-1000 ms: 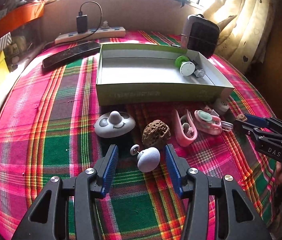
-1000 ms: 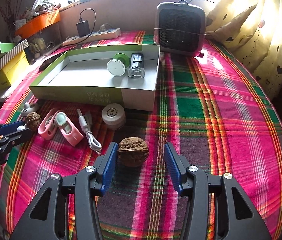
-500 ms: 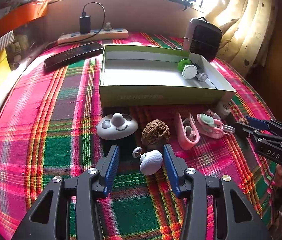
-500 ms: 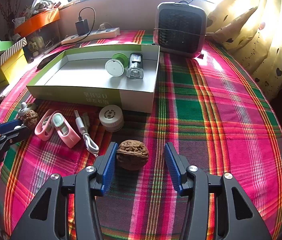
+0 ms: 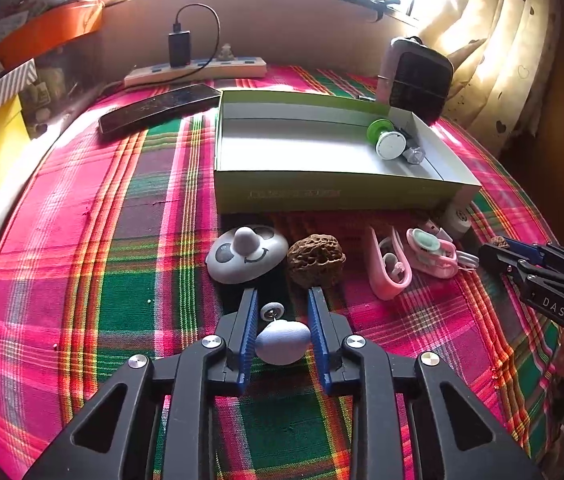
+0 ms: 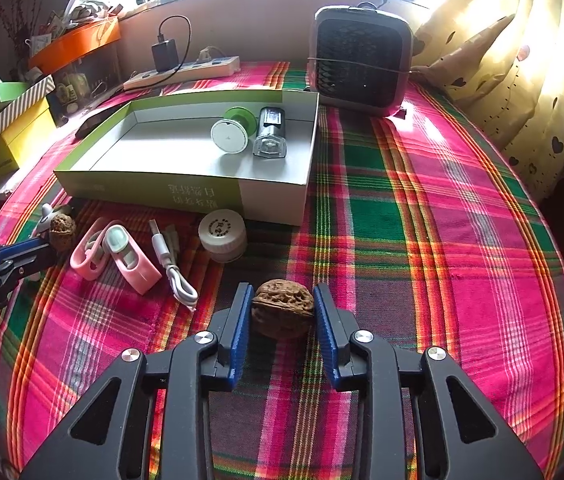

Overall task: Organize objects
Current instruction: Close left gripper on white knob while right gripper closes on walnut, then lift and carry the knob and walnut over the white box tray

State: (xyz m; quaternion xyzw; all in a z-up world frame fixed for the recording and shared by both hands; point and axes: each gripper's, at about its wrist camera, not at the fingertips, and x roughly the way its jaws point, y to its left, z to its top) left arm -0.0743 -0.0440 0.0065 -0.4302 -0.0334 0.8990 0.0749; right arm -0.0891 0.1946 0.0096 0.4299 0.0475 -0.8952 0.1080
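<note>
In the left wrist view my left gripper (image 5: 282,292) is closing, and its blue pads press on both sides of a pale grey mushroom-shaped knob (image 5: 282,342) on the plaid cloth. The right wrist view shows my right gripper (image 6: 283,286) closing too, with a brown walnut (image 6: 282,314) squeezed between its pads. Behind both stands an open green-and-white box (image 6: 142,190) holding a green-and-white spool (image 6: 231,134) and a clear-capped item (image 6: 270,132). The right gripper (image 5: 496,249) also shows at the right edge of the left wrist view.
Before the box lie a grey panda-face piece (image 5: 246,254), a second walnut (image 5: 316,260), pink clips (image 5: 388,268), a white cable (image 6: 174,268) and a white jar (image 6: 222,234). A fan heater (image 6: 360,64), a power strip (image 6: 182,74) and a phone (image 5: 158,106) stand behind.
Both pairs of jaws have narrowed. The left pads have come in onto the grey knob, and the right pads onto the walnut. Neither hand has shifted.
</note>
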